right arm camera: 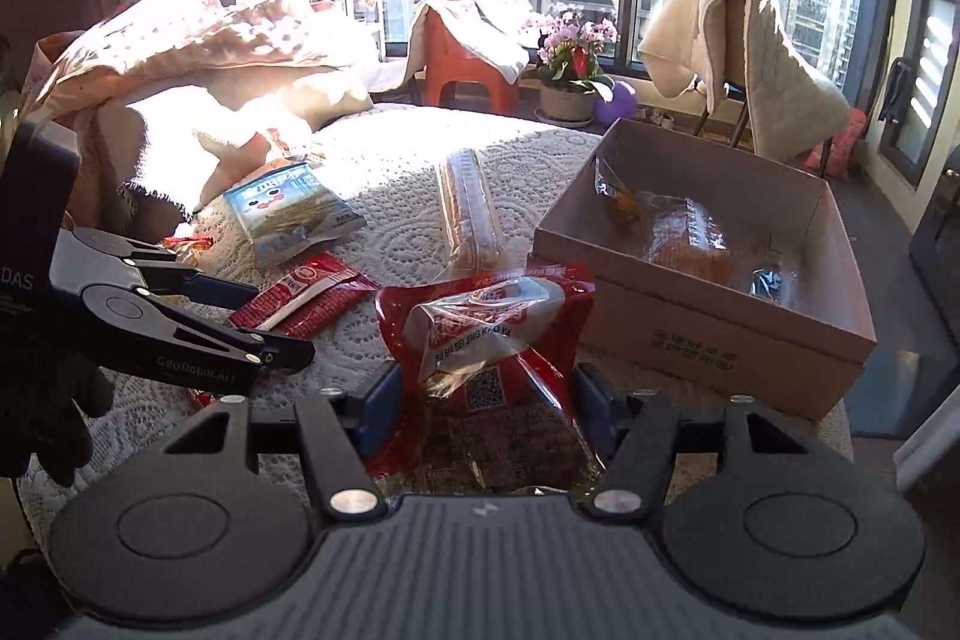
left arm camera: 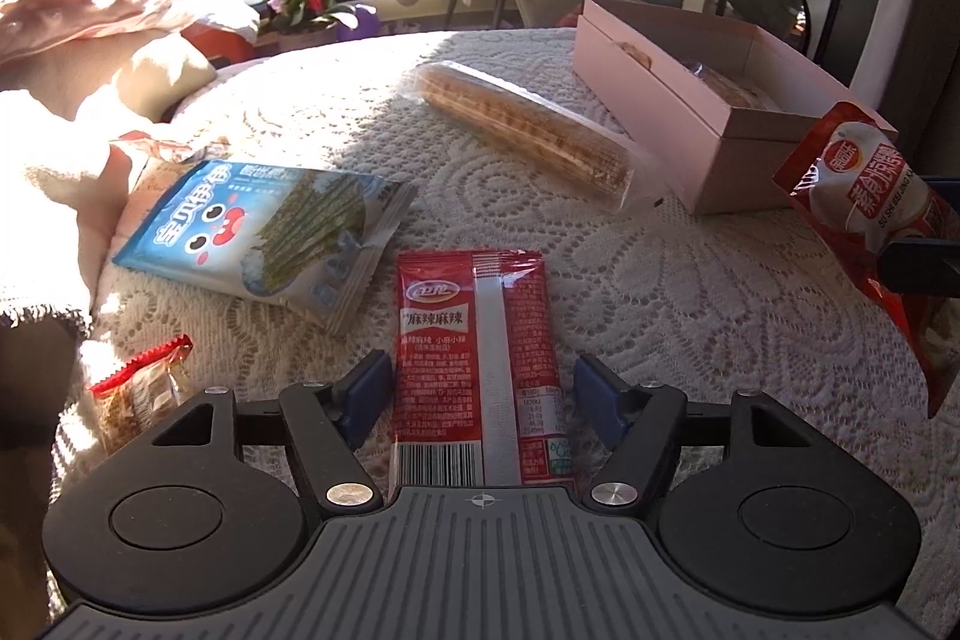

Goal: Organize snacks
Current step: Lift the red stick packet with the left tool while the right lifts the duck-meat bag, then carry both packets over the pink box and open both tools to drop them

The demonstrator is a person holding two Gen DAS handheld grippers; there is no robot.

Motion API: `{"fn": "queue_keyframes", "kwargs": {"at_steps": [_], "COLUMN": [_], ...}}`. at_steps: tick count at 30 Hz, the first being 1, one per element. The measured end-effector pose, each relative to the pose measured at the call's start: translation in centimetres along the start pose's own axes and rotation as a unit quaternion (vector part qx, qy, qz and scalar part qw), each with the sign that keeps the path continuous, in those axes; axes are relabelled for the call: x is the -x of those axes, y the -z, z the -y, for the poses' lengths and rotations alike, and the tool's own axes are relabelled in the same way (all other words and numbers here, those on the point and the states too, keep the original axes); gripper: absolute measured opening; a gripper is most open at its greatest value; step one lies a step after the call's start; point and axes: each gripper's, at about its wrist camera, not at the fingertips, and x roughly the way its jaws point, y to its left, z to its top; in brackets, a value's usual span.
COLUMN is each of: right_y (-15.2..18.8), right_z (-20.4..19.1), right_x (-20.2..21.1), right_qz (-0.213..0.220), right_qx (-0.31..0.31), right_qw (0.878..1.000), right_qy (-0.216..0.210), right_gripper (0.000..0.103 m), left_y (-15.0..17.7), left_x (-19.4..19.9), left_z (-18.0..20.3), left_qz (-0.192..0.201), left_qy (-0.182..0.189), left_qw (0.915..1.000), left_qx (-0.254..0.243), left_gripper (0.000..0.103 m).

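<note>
A flat red spicy-snack packet (left arm camera: pixel 480 358) lies on the lace tablecloth (left arm camera: pixel 690 310), between the fingers of my left gripper (left arm camera: pixel 480 394). The blue pads stand clear of its edges, so that gripper is open. My right gripper (right arm camera: pixel 486 400) is shut on a crinkly red-and-white snack bag (right arm camera: pixel 486 334), held above the table in front of the open cardboard box (right arm camera: pixel 720 334). The left wrist view shows that bag (left arm camera: pixel 864 220) at the right, beside the box (left arm camera: pixel 648 100). From the right wrist view, the left gripper (right arm camera: pixel 282 319) straddles the red packet (right arm camera: pixel 300 298).
A long clear pack of wafers (left arm camera: pixel 528 130) lies mid-table. A blue seaweed bag (left arm camera: pixel 258 232) and a small red-edged packet (left arm camera: pixel 144 388) sit at the left. The box holds several wrapped snacks. Heaped blankets (right arm camera: pixel 198 58) lie at the left, a draped chair (right arm camera: pixel 750 40) and potted flowers (right arm camera: pixel 570 58) behind.
</note>
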Motion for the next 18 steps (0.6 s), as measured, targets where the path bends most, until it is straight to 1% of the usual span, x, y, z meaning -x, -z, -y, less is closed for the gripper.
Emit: {"fn": "queue_keyframes", "kwargs": {"at_steps": [2,3,4,5,6,8,10,12,14,15,16,17,18], "right_y": [-0.2,-0.2,-0.2,0.0,0.3,0.9,1.7,2.1,2.0,1.6,1.0,-0.6,-2.0], "right_z": [0.7,1.1,1.6,2.1,2.5,3.4,4.6,5.8,6.8,7.3,7.6,8.4,9.0], "right_x": [0.9,1.3,1.7,2.1,2.4,2.9,3.2,3.3,3.6,4.1,4.5,5.6,6.6], "right_qz": [0.007,0.009,0.011,0.012,0.013,0.015,0.011,0.008,0.013,0.026,0.034,0.052,0.078], "right_qx": [-0.003,-0.006,-0.01,-0.013,-0.014,-0.016,-0.025,-0.041,-0.055,-0.056,-0.055,-0.059,-0.067], "right_qw": [1.0,1.0,1.0,1.0,0.999,0.998,0.997,0.995,0.994,0.993,0.993,0.992,0.989], "right_qy": [0.003,0.007,0.015,0.025,0.035,0.053,0.075,0.088,0.092,0.1,0.102,0.103,0.105], "right_gripper": [0.062,0.062,0.062,0.062,0.062,0.062,0.062,0.062,0.062,0.055,0.033,0.03,0.03], "left_y": [-0.2,-0.4,-0.4,-0.3,-0.3,0.0,0.0,-0.7,-2.1,-3.6,-5.2,-6.6,-8.7], "left_x": [-0.2,-0.2,0.0,0.3,0.7,1.2,1.6,2.5,3.8,4.8,5.7,6.5,7.7], "left_z": [0.0,0.1,0.2,0.3,0.4,0.4,0.5,1.0,1.7,2.2,2.8,3.4,4.5], "left_qz": [0.002,-0.002,-0.003,-0.001,-0.001,0.003,0.01,0.027,0.046,0.064,0.083,0.103,0.138], "left_qy": [-0.001,-0.004,-0.009,-0.01,0.0,0.024,0.026,0.029,0.052,0.075,0.094,0.106,0.119], "left_qw": [1.0,1.0,1.0,0.9999,1.0,0.9997,0.9996,0.9992,0.9975,0.9951,0.9921,0.989,0.9832], "left_qx": [0.001,-0.002,-0.004,-0.005,-0.009,-0.008,-0.005,0.001,0.007,0.009,0.008,0.004,-0.01], "left_gripper": [0.075,0.071,0.066,0.054,0.052,0.052,0.051,0.051,0.051,0.051,0.051,0.051,0.051]}}
